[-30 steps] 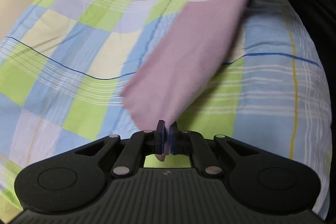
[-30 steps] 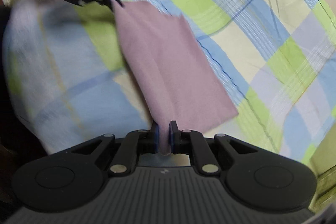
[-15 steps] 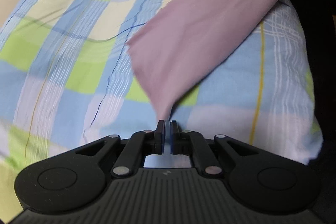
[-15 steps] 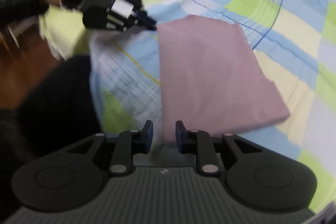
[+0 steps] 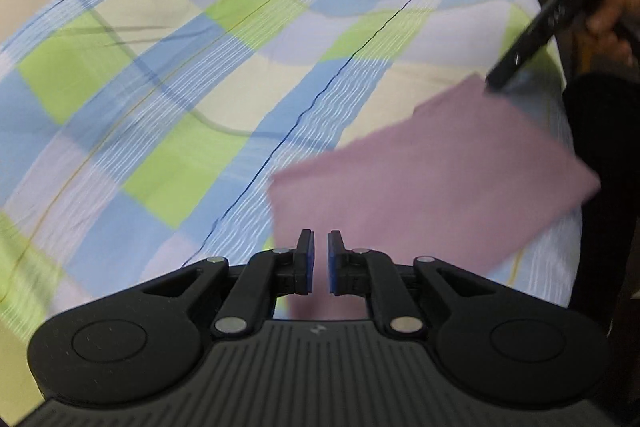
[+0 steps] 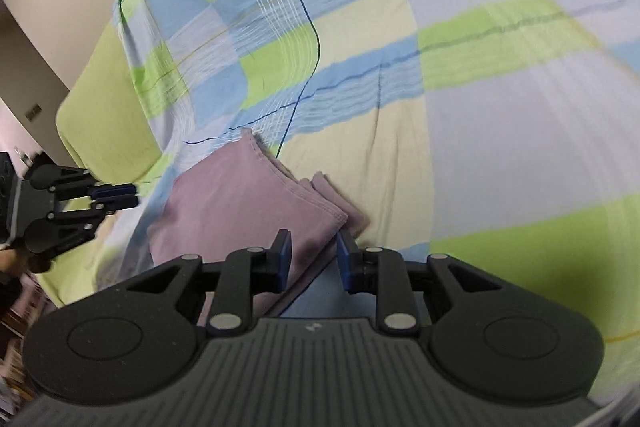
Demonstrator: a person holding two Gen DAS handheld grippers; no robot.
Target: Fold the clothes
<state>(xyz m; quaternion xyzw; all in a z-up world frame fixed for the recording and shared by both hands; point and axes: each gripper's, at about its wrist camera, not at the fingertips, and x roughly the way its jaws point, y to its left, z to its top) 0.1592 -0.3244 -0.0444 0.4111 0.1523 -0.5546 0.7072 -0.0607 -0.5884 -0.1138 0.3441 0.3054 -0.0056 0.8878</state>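
No readable text, label, brand name or number in either wrist view. Only mark seen: a small pale emblem, shape unclear, moulded on the ribbed black body of the left gripper (image 5: 319, 257) just behind its jaws; the same emblem sits on the right gripper (image 6: 314, 255). Plaid bedspread (image 5: 168, 75) and folded pink cloth (image 6: 244, 199) carry no print.
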